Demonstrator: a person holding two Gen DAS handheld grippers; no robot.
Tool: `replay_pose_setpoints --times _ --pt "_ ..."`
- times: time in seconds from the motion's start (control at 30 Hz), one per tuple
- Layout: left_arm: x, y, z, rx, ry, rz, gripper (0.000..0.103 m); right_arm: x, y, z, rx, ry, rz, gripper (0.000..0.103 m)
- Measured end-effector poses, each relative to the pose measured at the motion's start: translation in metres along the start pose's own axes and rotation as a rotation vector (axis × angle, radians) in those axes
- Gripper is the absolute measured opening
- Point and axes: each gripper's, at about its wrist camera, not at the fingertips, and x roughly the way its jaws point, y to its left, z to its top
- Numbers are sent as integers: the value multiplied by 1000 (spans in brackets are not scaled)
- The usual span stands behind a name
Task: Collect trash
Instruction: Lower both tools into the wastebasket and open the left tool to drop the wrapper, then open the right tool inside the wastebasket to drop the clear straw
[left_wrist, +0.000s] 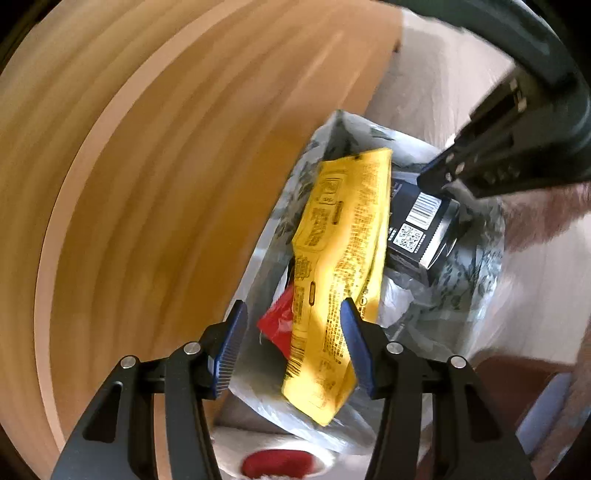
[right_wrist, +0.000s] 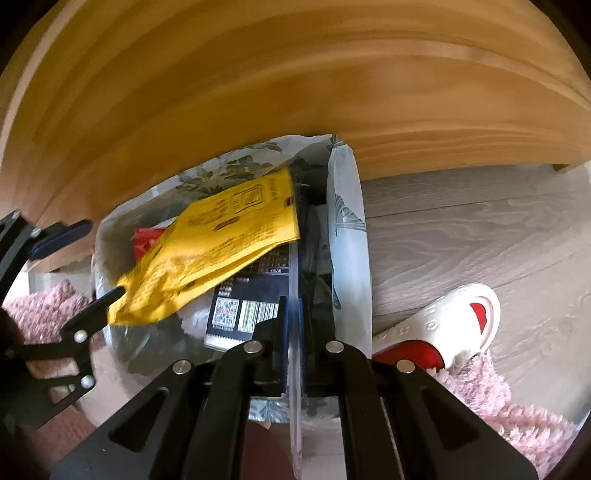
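Observation:
A translucent plastic trash bag with a grey leaf print (left_wrist: 476, 269) (right_wrist: 347, 236) hangs open beside a wooden panel. A yellow snack wrapper (left_wrist: 343, 266) (right_wrist: 221, 240) lies in its mouth over a red wrapper (left_wrist: 277, 325) (right_wrist: 146, 238) and a black packet with a barcode (left_wrist: 421, 225) (right_wrist: 243, 306). My left gripper (left_wrist: 295, 350) (right_wrist: 85, 266) is open, its jaws on either side of the yellow wrapper's lower end. My right gripper (right_wrist: 291, 332) (left_wrist: 439, 181) is shut on the bag's edge.
A wooden furniture panel (left_wrist: 147, 184) (right_wrist: 295, 74) stands right behind the bag. A grey wood-look floor (right_wrist: 480, 229) lies to the right. A white and red slipper (right_wrist: 454, 321) (left_wrist: 280, 461) and a pink fluffy rug (right_wrist: 509, 417) are close by.

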Motion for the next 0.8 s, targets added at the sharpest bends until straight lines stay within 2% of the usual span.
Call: replay_pose_setpoints --times 0.17,0.3,0.63,0.73,0.8 --pt "-2 27 -9 -139 22 -64 50 3 2 1 -1 -7 -25 5" --pt "6 46 -12 -250 64 -149 50 2 2 2 -7 -15 -37 5" --pt "14 23 -20 -261 85 -162 55 3 -1 3 -22 -12 -42 5" --pt "19 22 -18 -266 85 -168 62 3 2 4 -43 -17 -57 5" --pt "22 19 -15 -272 81 -179 62 2 1 5 -43 -17 -60 5"
